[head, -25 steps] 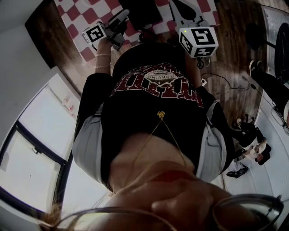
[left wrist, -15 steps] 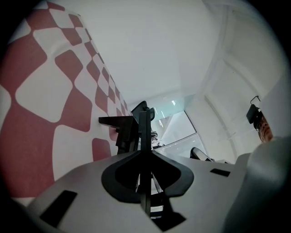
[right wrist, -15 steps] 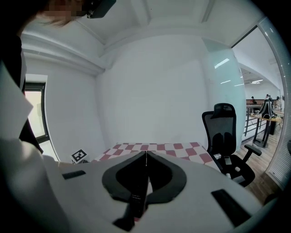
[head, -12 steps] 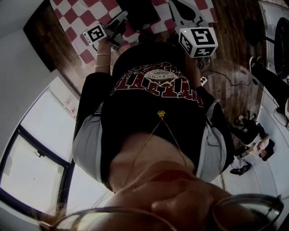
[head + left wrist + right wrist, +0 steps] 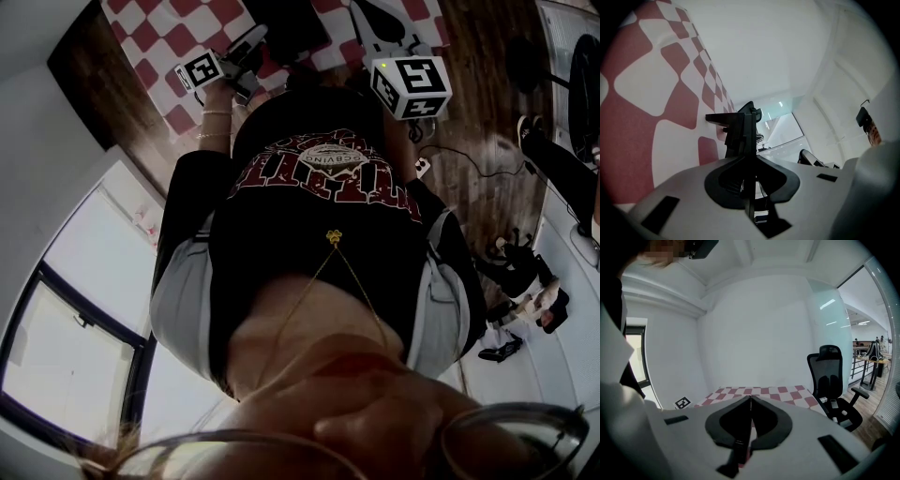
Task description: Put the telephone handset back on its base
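Closest to my head camera is the person's black T-shirt (image 5: 319, 253), soft cotton with a cracked red and white print across the chest. A thin gold chain (image 5: 352, 272) lies over it in a V and ends in a small pendant. Grey sleeves (image 5: 183, 300) hang open at either side.

Past the shirt hem I see both tools. The left gripper (image 5: 748, 112) has its matte black fingers pressed flat together, and only a hairline seam runs between them, so it has hold of nothing. Its white shell is smooth moulded plastic with a dark teardrop recess around the fingers. The right gripper (image 5: 750, 399) looks the same: its fingers meet edge to edge and nothing is caught in them. Each tool carries a white marker cube (image 5: 411, 86) printed with black squares.

Under the tools lies the checked cloth (image 5: 178, 37), dull red and white squares with rounded corners, spread smooth over the table. A dark shape (image 5: 291, 23) sits on it between the two grippers, and I cannot tell what it is. I cannot pick out the handset or its base in any view, so I cannot say where either one is.

Off the cloth there is a floor of dark wood planks (image 5: 487, 112) with a thin cable (image 5: 459, 155) trailing across it. Beyond the far table edge in the right gripper view stands a black mesh office chair (image 5: 832, 380). A small square marker tag (image 5: 682, 402) sits at the left end of the table. Plain white walls (image 5: 754, 333) close the room, and a dark-framed window (image 5: 75, 347) is on one side.
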